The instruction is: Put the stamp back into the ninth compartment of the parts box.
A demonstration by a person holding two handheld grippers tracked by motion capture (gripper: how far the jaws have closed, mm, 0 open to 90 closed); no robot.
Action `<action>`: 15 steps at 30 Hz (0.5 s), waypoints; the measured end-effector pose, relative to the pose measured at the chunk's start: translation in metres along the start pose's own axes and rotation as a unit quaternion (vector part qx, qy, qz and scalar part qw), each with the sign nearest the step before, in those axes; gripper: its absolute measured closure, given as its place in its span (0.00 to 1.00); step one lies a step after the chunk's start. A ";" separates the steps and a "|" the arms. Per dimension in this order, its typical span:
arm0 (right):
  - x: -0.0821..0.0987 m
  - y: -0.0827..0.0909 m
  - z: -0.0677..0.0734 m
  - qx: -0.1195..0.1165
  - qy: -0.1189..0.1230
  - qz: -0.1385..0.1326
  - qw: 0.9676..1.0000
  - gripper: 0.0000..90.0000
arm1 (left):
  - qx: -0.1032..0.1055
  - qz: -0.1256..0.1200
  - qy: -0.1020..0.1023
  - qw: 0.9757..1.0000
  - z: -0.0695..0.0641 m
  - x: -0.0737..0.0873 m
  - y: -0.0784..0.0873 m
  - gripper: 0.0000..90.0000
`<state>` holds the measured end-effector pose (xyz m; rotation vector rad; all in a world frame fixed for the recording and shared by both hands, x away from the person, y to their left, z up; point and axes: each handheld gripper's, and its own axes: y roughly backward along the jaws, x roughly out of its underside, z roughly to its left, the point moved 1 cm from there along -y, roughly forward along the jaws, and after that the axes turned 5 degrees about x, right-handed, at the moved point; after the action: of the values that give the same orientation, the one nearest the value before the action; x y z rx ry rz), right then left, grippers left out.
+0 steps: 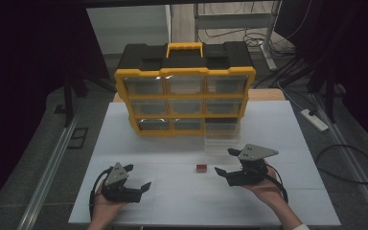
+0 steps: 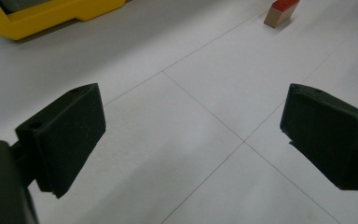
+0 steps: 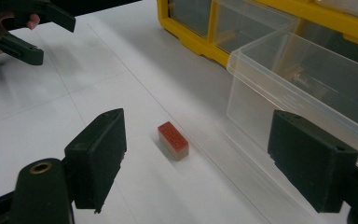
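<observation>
A small block (image 1: 201, 167) with a red top and tan sides lies on the white table (image 1: 278, 124), in front of a yellow and black drawer organizer (image 1: 184, 96). The organizer's bottom right clear drawer (image 1: 223, 138) is pulled out. My right gripper (image 1: 225, 161) is open just right of the block, holding nothing. In the right gripper view the block (image 3: 172, 140) lies ahead between the open jaws of my right gripper (image 3: 196, 158), with the clear drawer (image 3: 298, 79) to its right. My left gripper (image 1: 138, 176) is open and empty at the front left. The left gripper view shows the block (image 2: 279, 11) far off at the top right.
The organizer's yellow base (image 2: 51, 14) shows at the top left of the left gripper view. Beyond the table lie a grey floor, cables (image 1: 350, 163) and a power strip (image 1: 315, 120) at the right. Metal rails (image 1: 52, 163) run along both table sides.
</observation>
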<state>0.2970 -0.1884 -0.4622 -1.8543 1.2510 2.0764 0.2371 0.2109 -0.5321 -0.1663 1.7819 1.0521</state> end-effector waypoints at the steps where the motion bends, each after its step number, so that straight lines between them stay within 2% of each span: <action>1: -0.001 -0.001 0.000 -0.001 0.001 0.001 1.000 0.22 | 0.000 0.000 0.000 1.000 0.000 0.000 0.000 0.07; 15: -0.005 -0.020 0.012 -0.033 0.018 0.027 0.999 0.22 | 0.000 0.001 -0.002 1.000 0.000 0.000 0.000 0.07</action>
<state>0.2999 -0.1654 -0.4689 -1.9156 1.2700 2.1469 0.2367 0.2110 -0.5319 -0.1626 1.7784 1.0529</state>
